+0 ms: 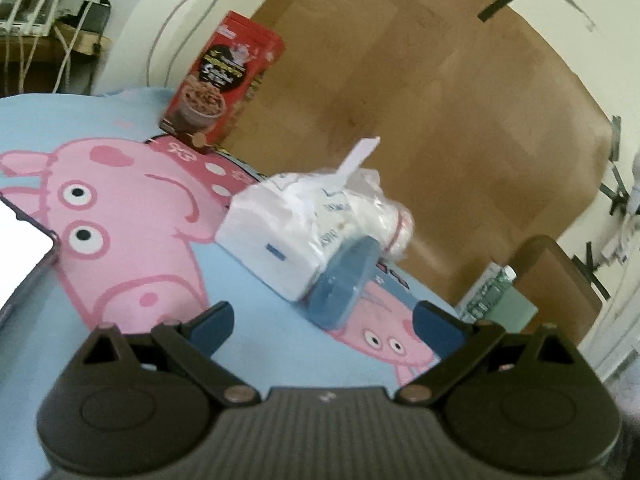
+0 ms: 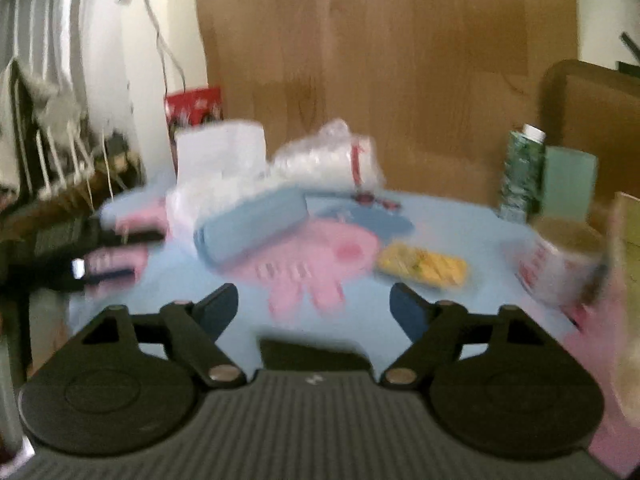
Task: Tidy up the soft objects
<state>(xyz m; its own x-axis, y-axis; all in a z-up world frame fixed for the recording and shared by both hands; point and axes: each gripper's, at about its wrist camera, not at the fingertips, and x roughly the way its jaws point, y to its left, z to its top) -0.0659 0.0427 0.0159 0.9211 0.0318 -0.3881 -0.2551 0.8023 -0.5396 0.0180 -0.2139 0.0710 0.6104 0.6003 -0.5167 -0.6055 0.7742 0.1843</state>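
Our left gripper (image 1: 324, 318) and right gripper (image 2: 314, 306) both hang spread wide with nothing between the fingers. The tissue pack (image 1: 268, 240) lies mid-cloth (image 1: 248, 344), touching the blue case (image 1: 344, 284) and plastic bag (image 1: 360, 208)

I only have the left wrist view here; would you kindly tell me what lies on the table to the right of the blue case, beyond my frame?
Observer: In the right wrist view, a flat yellow packet lies on the blue cloth, right of the blue case and apart from it.
Operator: Thank you. Is anything else out that way?
Observer: Yes, a roll of tape sits near the cloth's right edge, past the packet.
Operator: And is the right gripper holding anything?
Observer: No; the right gripper is open and empty, with its jaws spread above the cloth.
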